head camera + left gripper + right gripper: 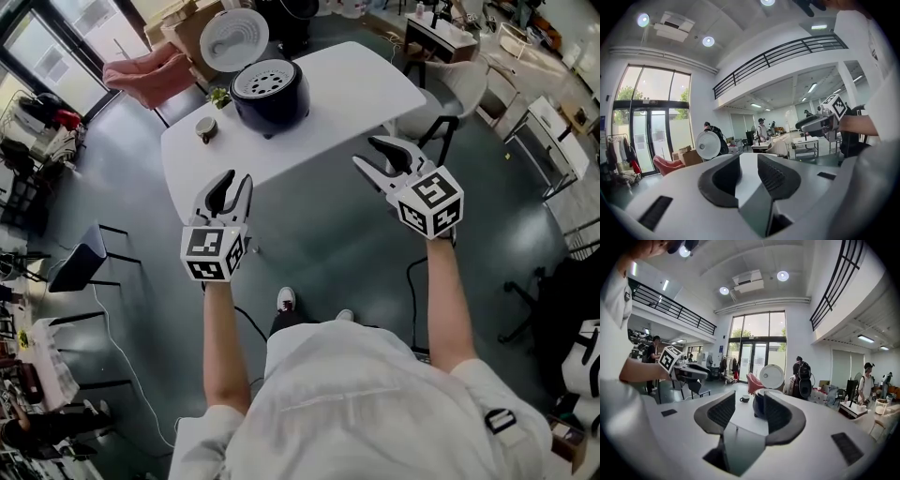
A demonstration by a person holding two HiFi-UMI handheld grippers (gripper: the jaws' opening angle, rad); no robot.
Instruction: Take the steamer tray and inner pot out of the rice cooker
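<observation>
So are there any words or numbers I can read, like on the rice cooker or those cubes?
No words or numbers can be read anywhere.
Rice cooker: no label shows.
Cubes on the left tool and right tool: only black-and-white square patterns, not writing.
Cup: too small to tell.

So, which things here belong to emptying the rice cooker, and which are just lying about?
For the job: rice cooker, its open lid, the white steamer tray in its top (inner pot not visible).
Lying about: cup on the table, pink armchair beyond it.
</observation>
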